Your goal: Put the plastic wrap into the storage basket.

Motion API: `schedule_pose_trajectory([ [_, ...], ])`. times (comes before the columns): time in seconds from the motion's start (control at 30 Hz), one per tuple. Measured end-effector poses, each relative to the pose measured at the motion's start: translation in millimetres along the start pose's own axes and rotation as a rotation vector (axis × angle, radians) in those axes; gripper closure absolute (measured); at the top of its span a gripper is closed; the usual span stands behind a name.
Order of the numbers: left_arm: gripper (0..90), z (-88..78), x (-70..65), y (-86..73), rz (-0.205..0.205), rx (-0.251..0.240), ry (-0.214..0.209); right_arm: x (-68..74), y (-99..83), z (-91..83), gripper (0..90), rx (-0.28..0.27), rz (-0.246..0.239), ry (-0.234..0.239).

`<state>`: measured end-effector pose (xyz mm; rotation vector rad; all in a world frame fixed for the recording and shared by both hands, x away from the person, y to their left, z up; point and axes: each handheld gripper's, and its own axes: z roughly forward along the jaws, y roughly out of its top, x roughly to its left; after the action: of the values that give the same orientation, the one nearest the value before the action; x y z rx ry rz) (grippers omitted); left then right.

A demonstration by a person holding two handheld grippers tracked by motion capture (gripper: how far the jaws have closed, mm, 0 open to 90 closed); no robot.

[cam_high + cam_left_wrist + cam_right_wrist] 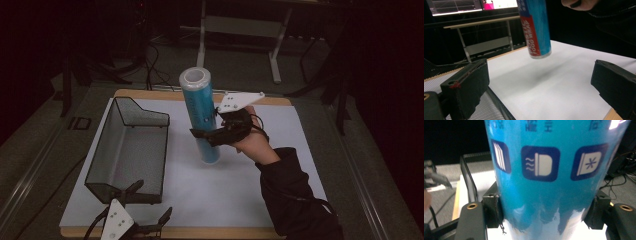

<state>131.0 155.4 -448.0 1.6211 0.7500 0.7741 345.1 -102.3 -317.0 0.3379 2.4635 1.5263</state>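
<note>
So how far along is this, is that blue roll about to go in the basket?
Picked up: the right gripper is shut on the blue roll, and the roll's bottom end hangs clear of the white mat. In hand: the roll is held upright beside the mesh basket. Probably left: putting it in the basket. The left gripper waits open.

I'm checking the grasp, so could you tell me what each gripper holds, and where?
The right gripper clamps the blue roll on its lower half; the left gripper holds nothing.
</note>
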Motion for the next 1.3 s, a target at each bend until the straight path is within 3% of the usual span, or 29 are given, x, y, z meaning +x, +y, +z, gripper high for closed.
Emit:
schedule_pose_trajectory([
  [0.27, 2.1, -1.5, 0.1, 0.8, 0.0, -0.007, 0.001, 15.0, 22.6, 18.1, 32.0, -0.037, 0.026, 0.007],
  [0.4, 2.1, -2.4, -0.2, 1.1, 0.009, -0.009, 0.006, 16.2, 31.9, 28.2, 32.0, -0.074, 0.096, -0.008],
  [0.5, 2.1, -2.8, -0.5, 1.2, 0.012, -0.012, 0.01, 14.5, 36.5, 35.5, 32.0, -0.104, 0.148, 0.006],
  [0.73, 2.1, -3.5, -0.1, 1.5, 0.009, -0.017, 0.02, 17.5, 44.3, 50.9, 32.0, -0.133, 0.2, 0.023],
  [0.87, 2.1, -3.5, -0.2, 1.6, 0.01, -0.019, 0.022, 19.2, 48.1, 63.9, 32.0, -0.166, 0.27, 0.025],
  [1.07, 2.1, -4.4, -0.5, 1.3, 0.015, -0.018, 0.025, 22.1, 49.5, 89.3, 32.0, -0.15, 0.331, 0.037],
  [1.2, 2.1, -4.9, -1.2, 1.1, 0.024, -0.023, 0.029, 19.8, 43.6, 107.9, 32.0, -0.157, 0.429, 0.071],
  [1.3, 2.1, -5.2, -1.3, 1.2, 0.024, -0.024, 0.026, 18.8, 36.2, 117.5, 32.0, -0.128, 0.5, 0.068],
])
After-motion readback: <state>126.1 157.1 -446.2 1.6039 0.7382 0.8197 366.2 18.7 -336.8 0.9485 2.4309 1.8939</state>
